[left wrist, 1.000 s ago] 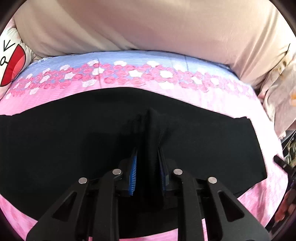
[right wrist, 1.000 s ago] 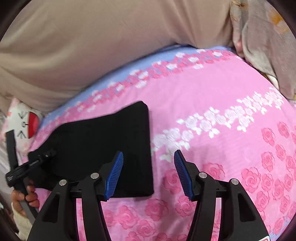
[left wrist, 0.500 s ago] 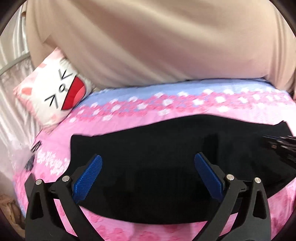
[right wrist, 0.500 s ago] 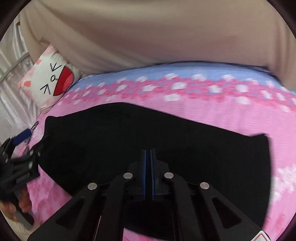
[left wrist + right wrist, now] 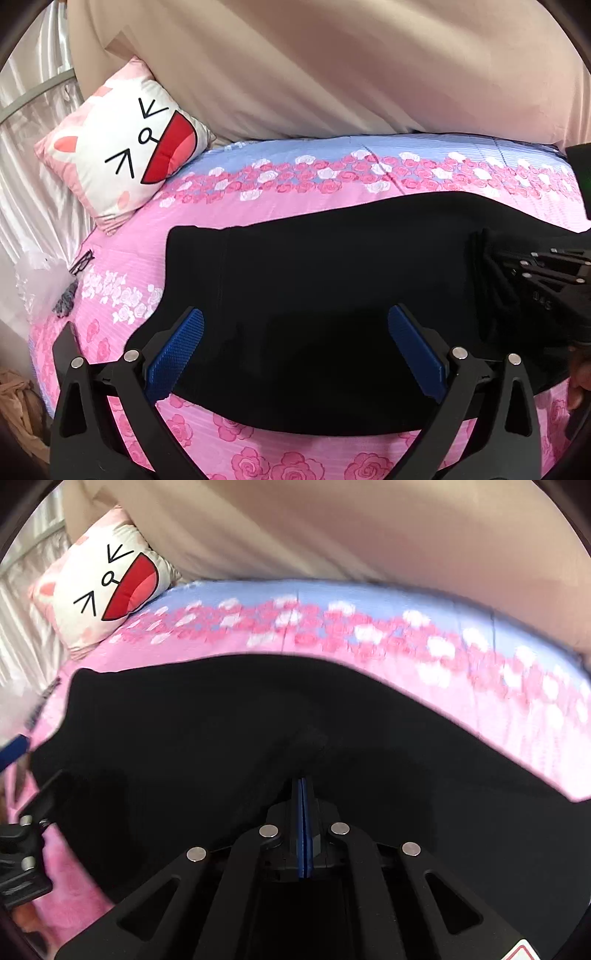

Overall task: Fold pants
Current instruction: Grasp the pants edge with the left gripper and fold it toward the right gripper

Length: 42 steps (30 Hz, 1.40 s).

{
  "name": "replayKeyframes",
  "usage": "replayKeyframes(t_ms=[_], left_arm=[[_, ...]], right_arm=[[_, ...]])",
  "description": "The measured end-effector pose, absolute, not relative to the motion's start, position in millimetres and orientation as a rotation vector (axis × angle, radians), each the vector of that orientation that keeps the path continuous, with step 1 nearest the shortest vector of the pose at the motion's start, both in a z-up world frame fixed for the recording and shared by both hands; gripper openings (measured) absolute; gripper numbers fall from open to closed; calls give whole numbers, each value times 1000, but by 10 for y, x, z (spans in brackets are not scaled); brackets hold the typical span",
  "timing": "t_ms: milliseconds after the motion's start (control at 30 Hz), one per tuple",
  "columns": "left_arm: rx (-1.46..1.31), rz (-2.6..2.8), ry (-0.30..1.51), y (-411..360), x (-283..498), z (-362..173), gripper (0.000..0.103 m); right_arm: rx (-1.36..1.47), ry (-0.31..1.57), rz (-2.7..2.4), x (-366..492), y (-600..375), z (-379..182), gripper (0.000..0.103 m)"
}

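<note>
Once my left claw (image 5: 295,354) had let go and spread wide, my right claw (image 5: 303,786) pinched shut on the black pants (image 5: 332,280) at mid-frame on the rose bedsheet (image 5: 258,454), ready for another fold.

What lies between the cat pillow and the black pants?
Only bare pink floral bedsheet separates the cat pillow from the black pants; the left wrist view shows it clearest.

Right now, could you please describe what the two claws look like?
Both alike: the left claw and right claw have matte black triangular linkage arms with cut-outs, silver round pivot pins, and ribbed blue pads. A red-and-white sticker marks the right claw's lower corner.
</note>
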<state>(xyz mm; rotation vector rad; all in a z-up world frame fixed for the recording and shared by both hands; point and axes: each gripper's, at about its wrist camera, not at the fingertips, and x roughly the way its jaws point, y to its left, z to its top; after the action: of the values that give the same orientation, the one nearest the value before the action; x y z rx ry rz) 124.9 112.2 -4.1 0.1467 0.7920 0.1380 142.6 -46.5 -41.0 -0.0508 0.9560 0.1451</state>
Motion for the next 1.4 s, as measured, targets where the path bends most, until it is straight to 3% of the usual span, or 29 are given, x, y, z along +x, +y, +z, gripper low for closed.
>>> replayKeyframes(t_ms=[133,233,300,533,567,633,667,700,900,1000,1167,1200,1233,1267,1400], left_arm=[[159,143,792,1138,1231,-59,98],[144,168,786,1228,1194,-54,98],[62,191,795,1421,1160,-55,98],[-416,336,870,2619,836,-315,98],[-457,359,889,2760,804,-382,98],[-516,350,899,2886,755,-440,98],[-540,339,893,2910,734,-446,98],[-537,334,879,2891,708,-430,98],[-314,245,870,2296,866,-353,98],[-343,172,930,2096,960,-471,98],[-370,154,974,1932,934,-516,98],[-355,162,972,1898,904,-502,98],[-341,170,971,1867,885,-493,98],[-324,189,973,1843,868,-482,98],[-343,251,999,1858,845,-502,98]], right_arm=[[-2,893,158,1177,-480,-155,5],[22,946,165,1154,-460,-336,5],[-11,943,152,1173,-382,-482,5],[39,829,136,833,-646,-50,5],[44,816,91,724,-821,-2,8],[88,800,19,505,-1202,43,24],[106,789,-31,387,-1395,63,43],[117,778,-91,254,-1589,74,54],[327,834,-332,-419,-2747,-254,61],[503,849,-211,-433,-2906,-520,61],[528,833,-91,-154,-2736,-773,61],[507,809,-89,-126,-2654,-798,56],[496,814,-68,-96,-2586,-820,33],[481,796,-67,-103,-2535,-784,24],[493,712,-39,-338,-2692,-467,15]])
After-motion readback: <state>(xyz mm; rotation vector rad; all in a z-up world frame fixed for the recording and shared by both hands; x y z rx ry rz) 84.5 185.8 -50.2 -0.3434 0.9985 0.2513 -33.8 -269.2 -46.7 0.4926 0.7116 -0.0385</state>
